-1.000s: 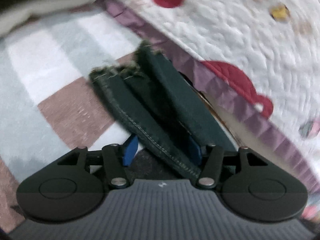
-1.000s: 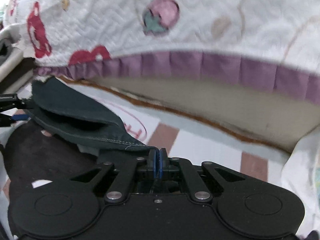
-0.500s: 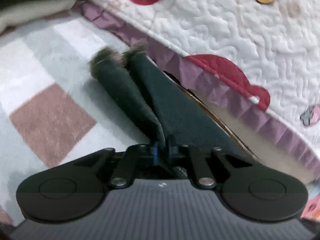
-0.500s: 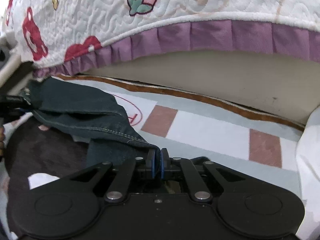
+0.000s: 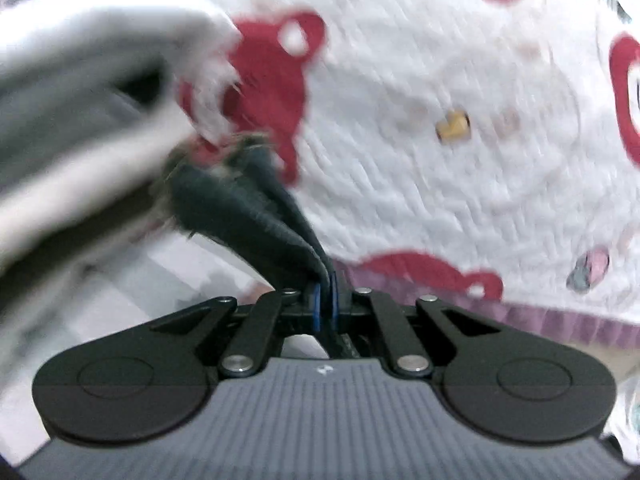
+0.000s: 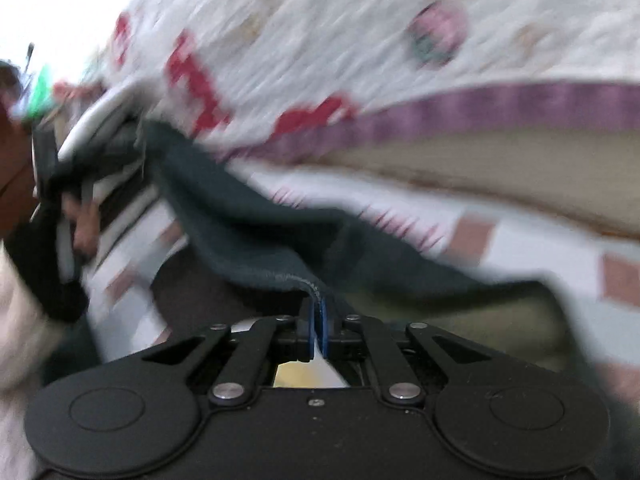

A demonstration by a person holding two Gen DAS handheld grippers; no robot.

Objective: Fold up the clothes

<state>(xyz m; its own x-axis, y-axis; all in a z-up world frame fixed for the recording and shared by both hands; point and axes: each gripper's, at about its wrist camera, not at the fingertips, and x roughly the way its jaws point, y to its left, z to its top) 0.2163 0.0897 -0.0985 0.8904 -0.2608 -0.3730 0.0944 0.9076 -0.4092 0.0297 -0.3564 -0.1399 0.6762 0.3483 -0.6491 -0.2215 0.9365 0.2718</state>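
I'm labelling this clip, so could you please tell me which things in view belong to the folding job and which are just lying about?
Part of the job:
- dark denim garment
- left hand-held gripper, shut on it
- right hand-held gripper, shut on it

Just lying about:
- white quilt with red shapes
- checked mat

Both wrist views close over claws, sharing quilt (image 5: 440,184), dark garment (image 6: 256,232)

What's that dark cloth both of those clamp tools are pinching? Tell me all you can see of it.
The dark garment looks like blue-black denim, with a pale stitched seam along one edge and a frayed end. It is lifted off the checked floor mat, sagging between the two tools in front of the white quilt. The left gripper is shut on a bunched fold; the right gripper is shut on its stitched edge. Motion blur hides finer detail.
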